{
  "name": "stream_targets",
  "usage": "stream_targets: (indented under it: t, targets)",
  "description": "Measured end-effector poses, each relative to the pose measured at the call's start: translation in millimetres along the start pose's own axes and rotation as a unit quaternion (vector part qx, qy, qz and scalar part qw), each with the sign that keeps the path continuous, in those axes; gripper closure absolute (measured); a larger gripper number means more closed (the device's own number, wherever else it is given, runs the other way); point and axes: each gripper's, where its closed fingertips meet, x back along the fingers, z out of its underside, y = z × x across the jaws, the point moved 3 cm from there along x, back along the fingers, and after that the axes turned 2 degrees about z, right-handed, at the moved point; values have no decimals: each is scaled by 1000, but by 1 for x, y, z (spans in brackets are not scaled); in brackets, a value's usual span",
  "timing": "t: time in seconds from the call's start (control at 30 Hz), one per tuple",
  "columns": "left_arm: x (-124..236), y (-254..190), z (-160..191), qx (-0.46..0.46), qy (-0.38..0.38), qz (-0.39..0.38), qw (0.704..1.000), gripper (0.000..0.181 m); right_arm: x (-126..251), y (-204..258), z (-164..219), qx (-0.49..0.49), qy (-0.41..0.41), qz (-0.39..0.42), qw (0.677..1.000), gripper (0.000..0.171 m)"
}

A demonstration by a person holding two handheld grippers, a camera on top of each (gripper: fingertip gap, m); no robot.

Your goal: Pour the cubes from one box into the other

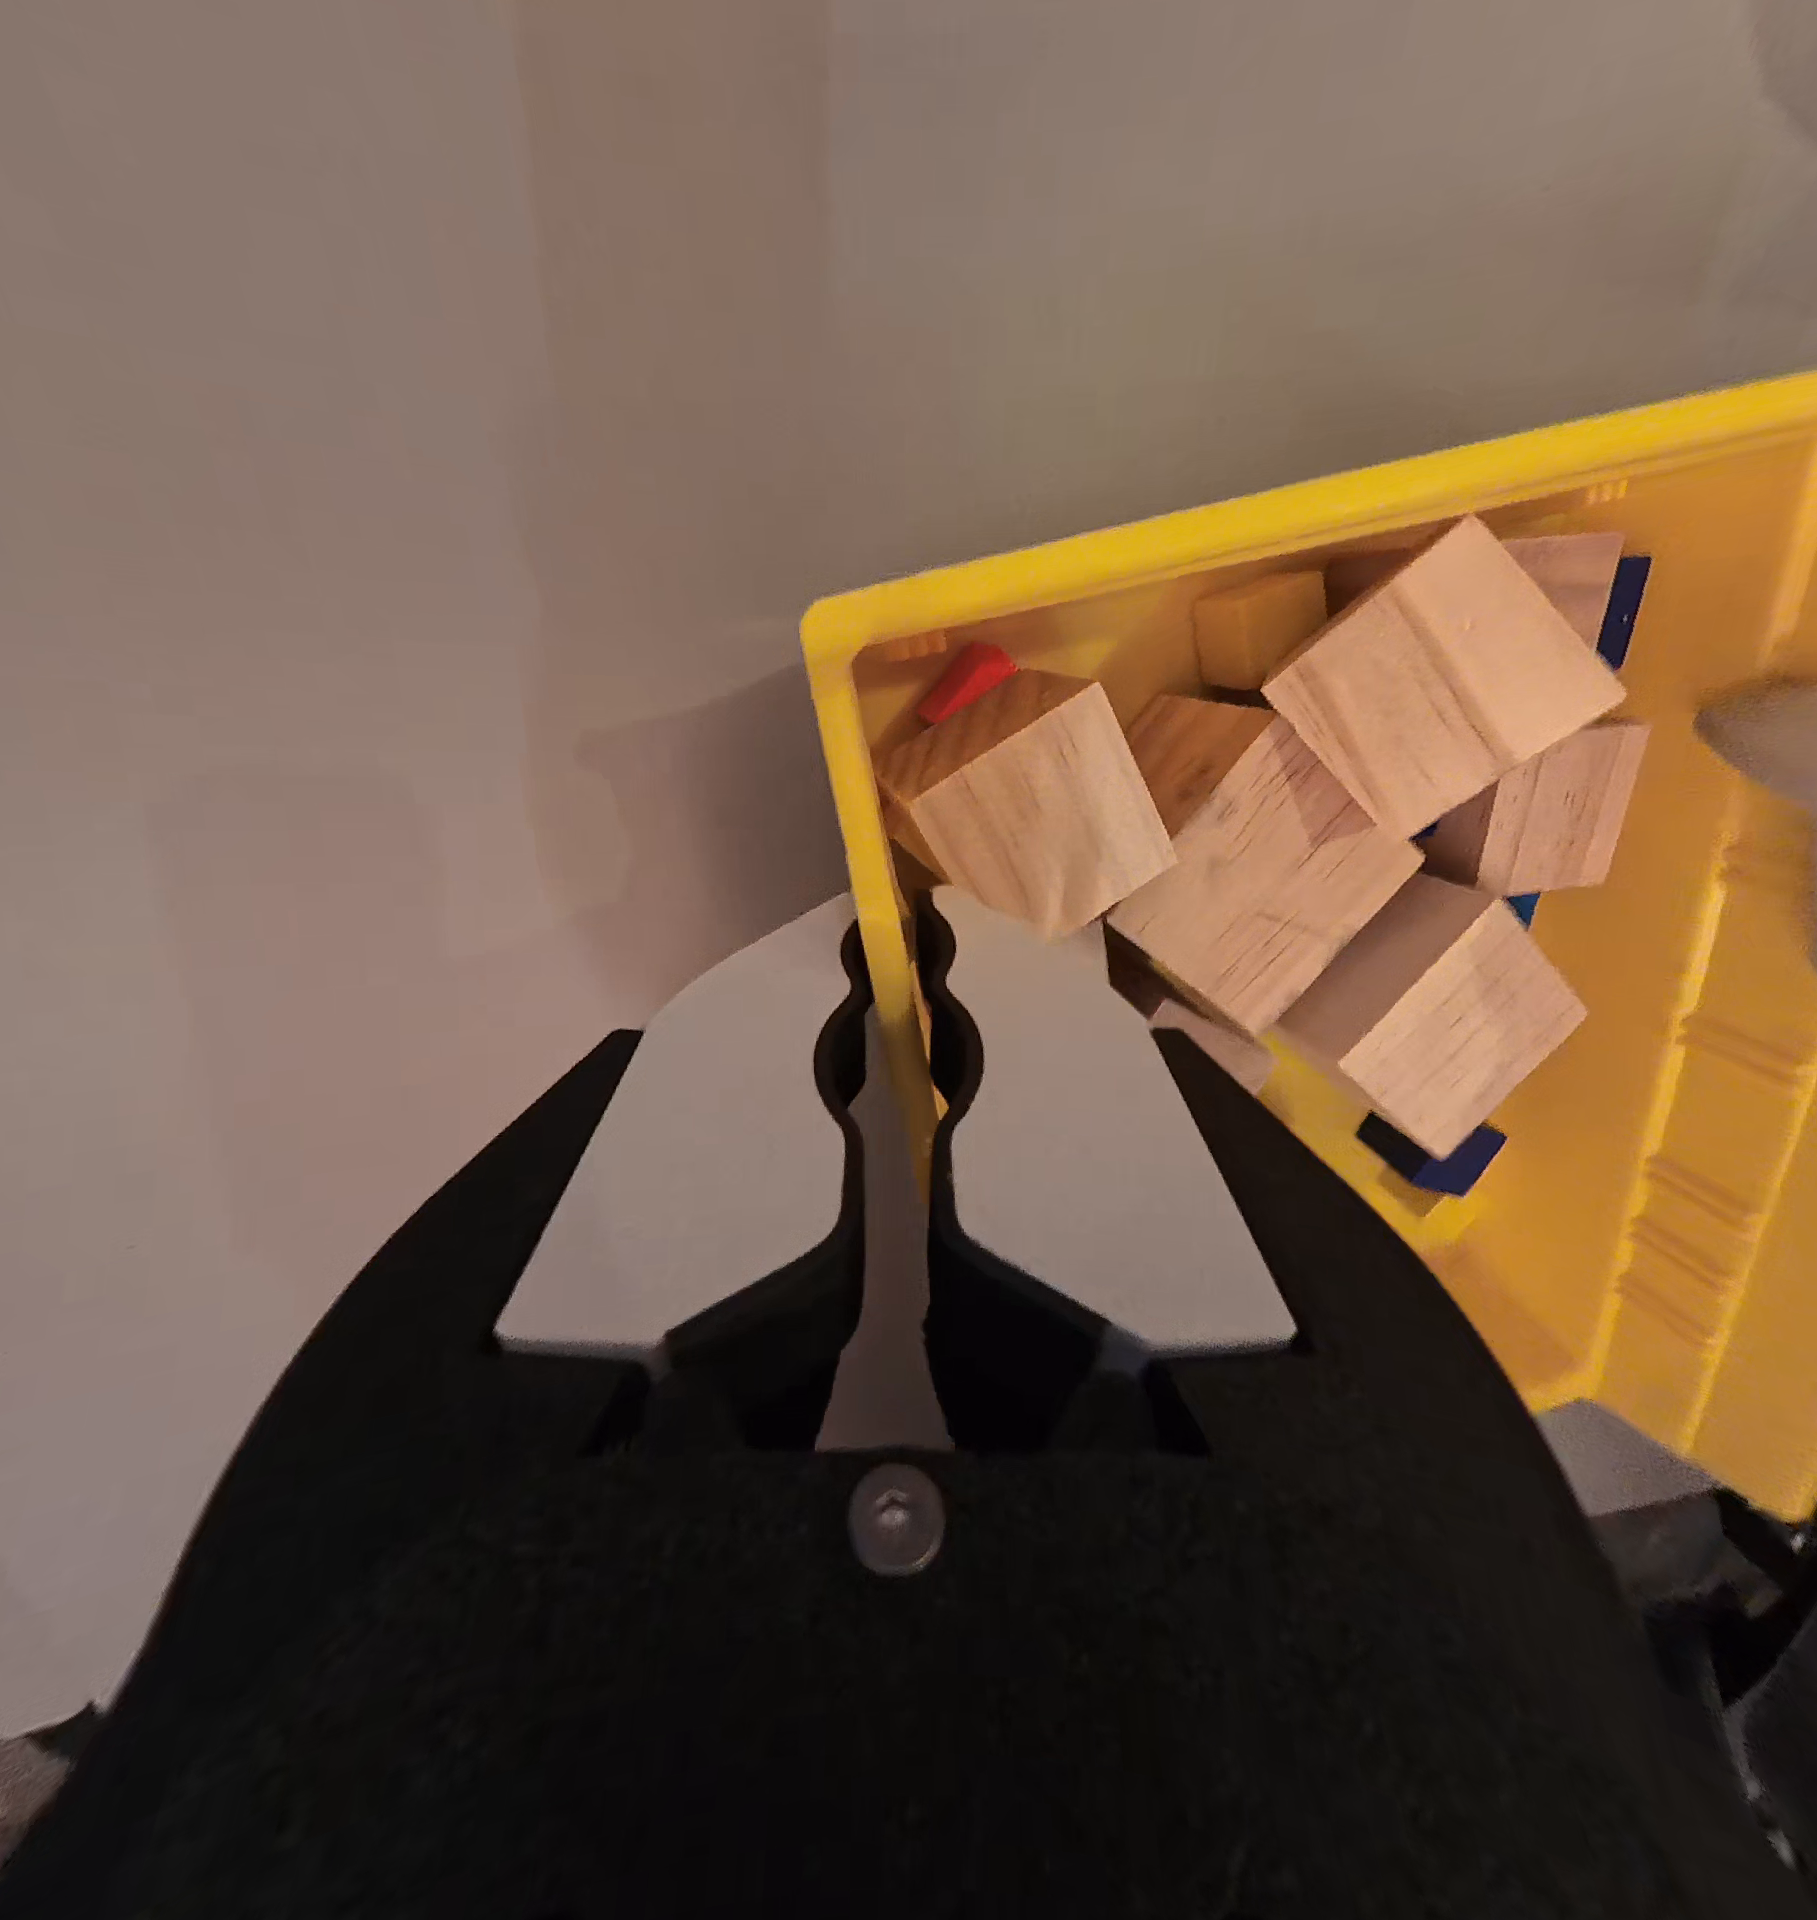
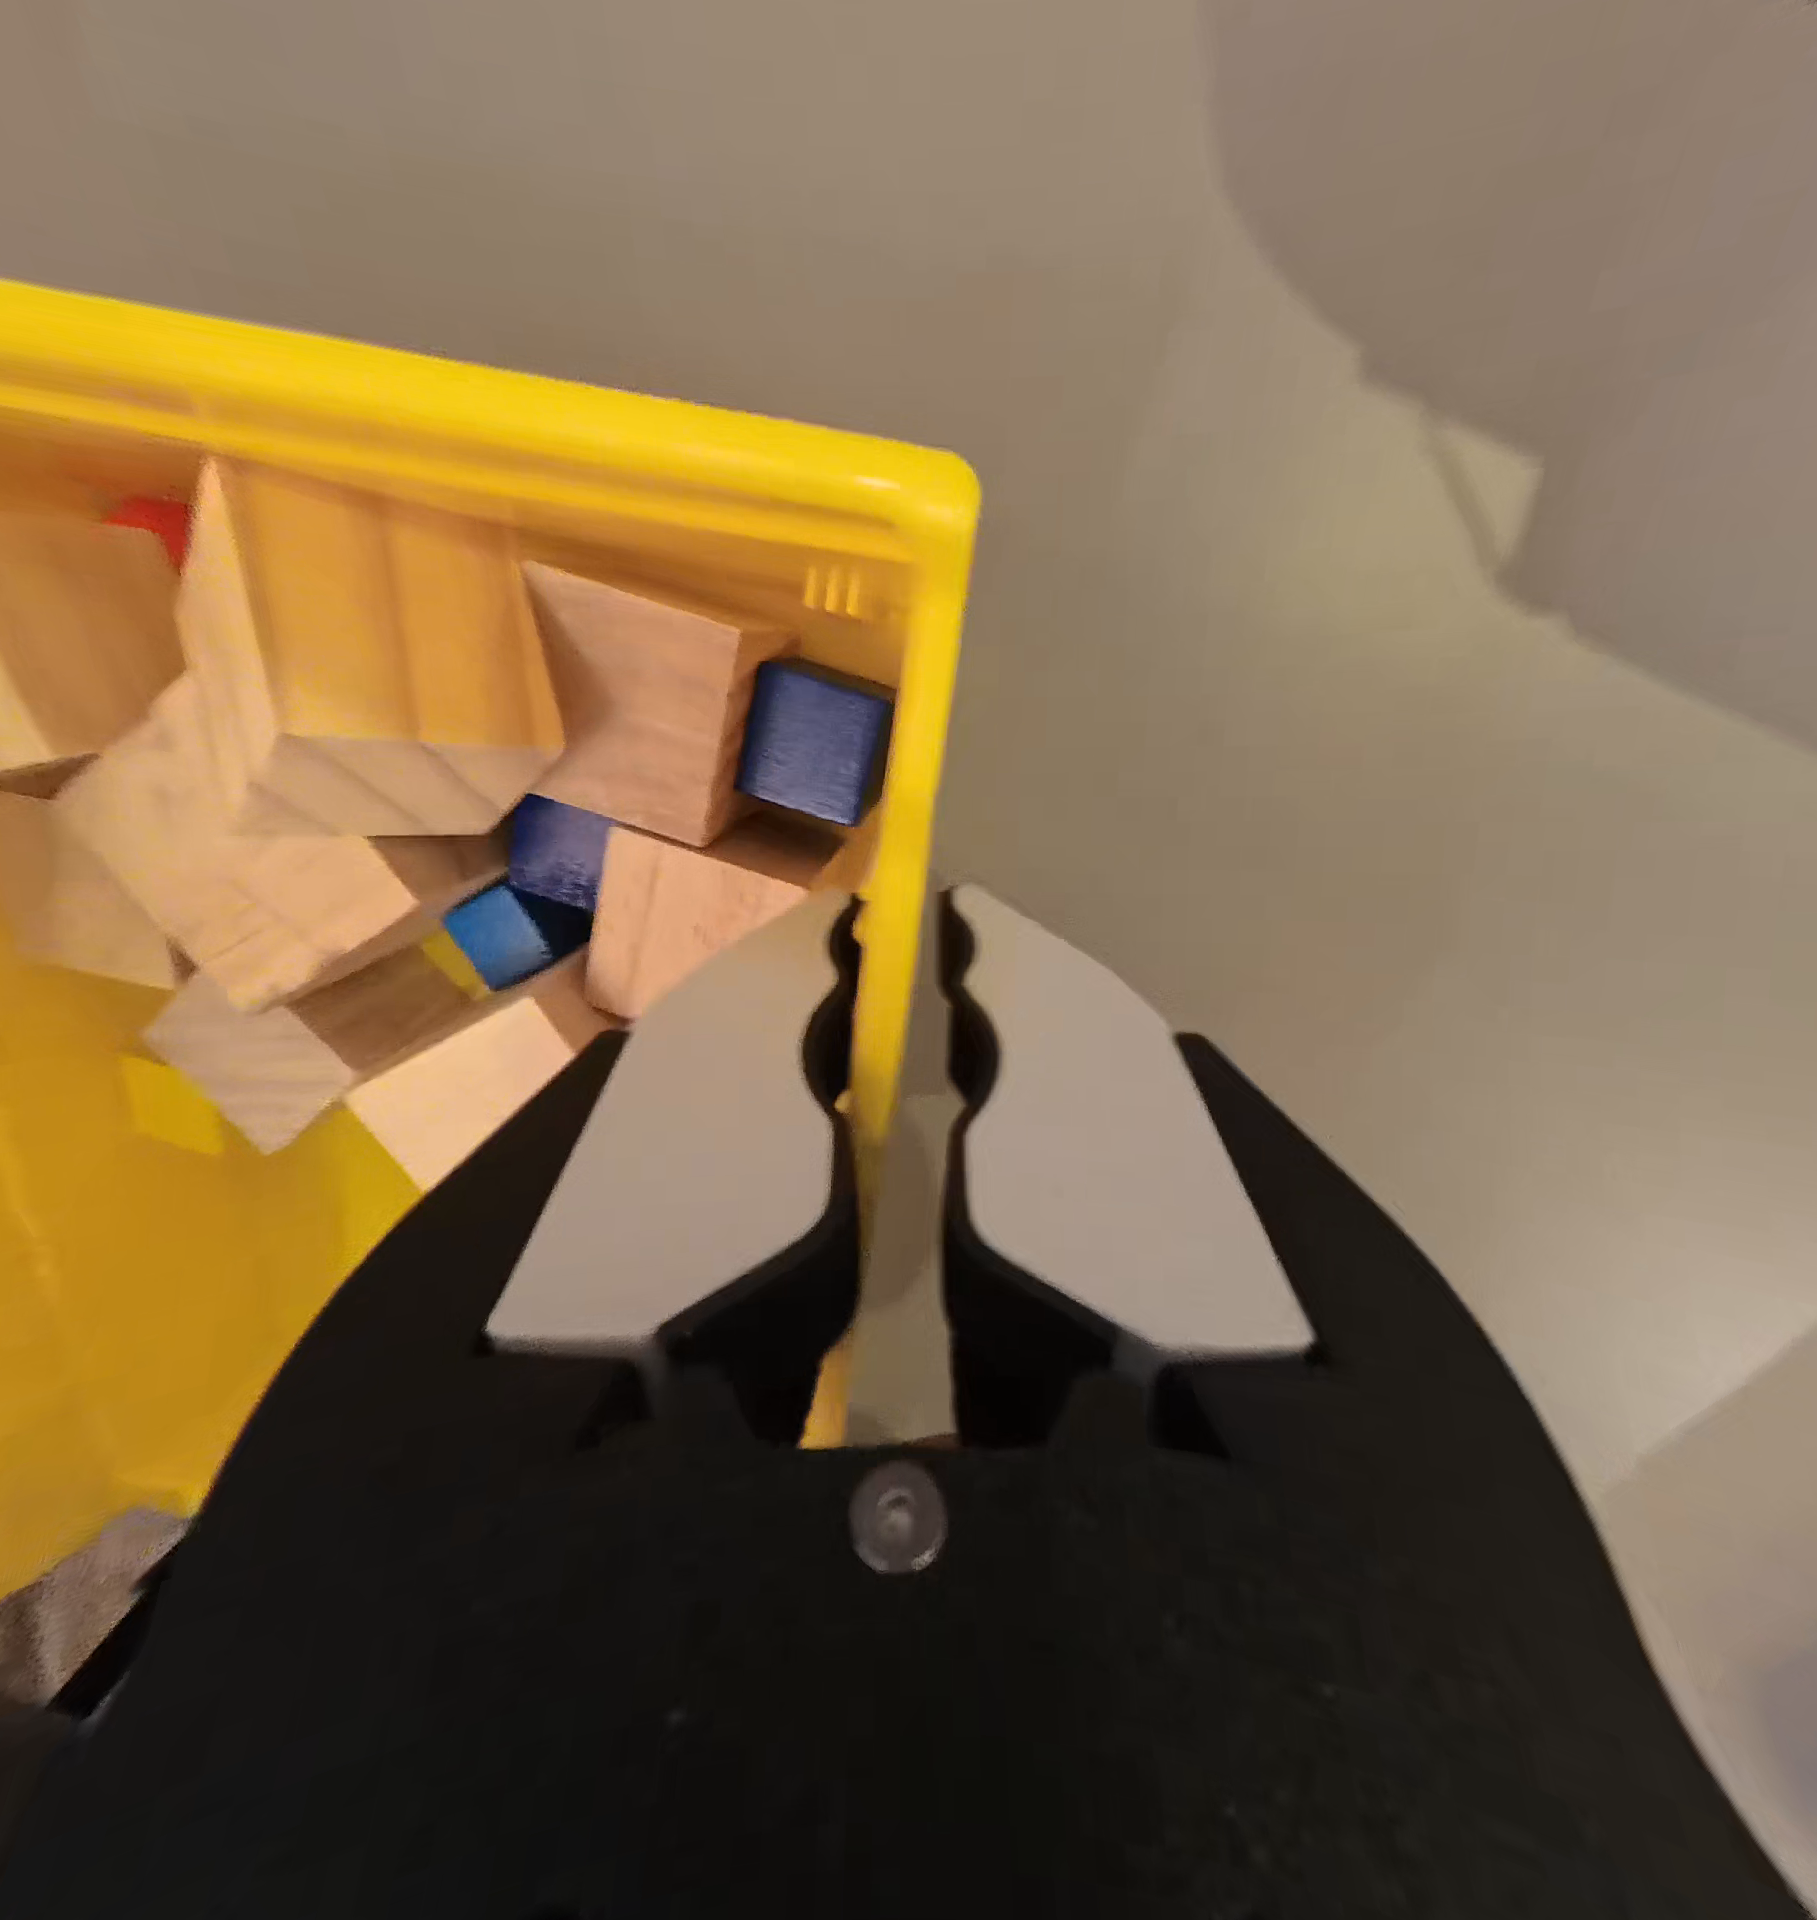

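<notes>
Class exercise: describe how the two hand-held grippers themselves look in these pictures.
The left hand-held gripper and the right hand-held gripper look alike: a matte black body, two pale grey fingers with wavy black inner pads, and a silver screw at the centre. No cables, sleeves or markings show.

Both grippers (image 1: 888, 935) (image 2: 899, 914) clamped, jaws near-closed

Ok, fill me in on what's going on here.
A person is holding a yellow plastic box with both handheld grippers. The left gripper is clamped on one side wall, the right gripper on the opposite wall. The box is tipped steeply, and the plain wooden cubes inside, mixed with small blue cubes and a red one, are piled up and look blurred, as if tumbling. The second box is not in view.
</notes>
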Motion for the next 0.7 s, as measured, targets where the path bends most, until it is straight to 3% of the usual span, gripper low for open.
stream_targets:
  t: [0.03, 0.2, 0.3, 0.37, 0.47, 0.7]
  targets:
    - [-1, -1, 5, -6, 12, 1, 1000, 174, 0, 3, 0, -5, 2, -11, 1000, 166]
    - [-4, -2, 15, -6, 22, 0, 1000, 171, -1, 3, -1, 10, 5, 10, 1000, 166]
    - [-2, 1, 19, -4, 14, -16, 1000, 156, -1, 3, -1, -6, 3, 15, 1000, 166]
    - [-3, -4, 21, -5, 8, -9, 1000, 175, -1, 4, -1, -21, 10, 12, 1000, 166]
    - [-4, -5, 20, -7, 9, -48, 999, 177, 0, 4, 0, 3, 15, 21, 1000, 166]
    - [6, -22, 15, 4, 16, -51, 999, 178, 14, -10, 0, 13, 15, 6, 1000, 166]
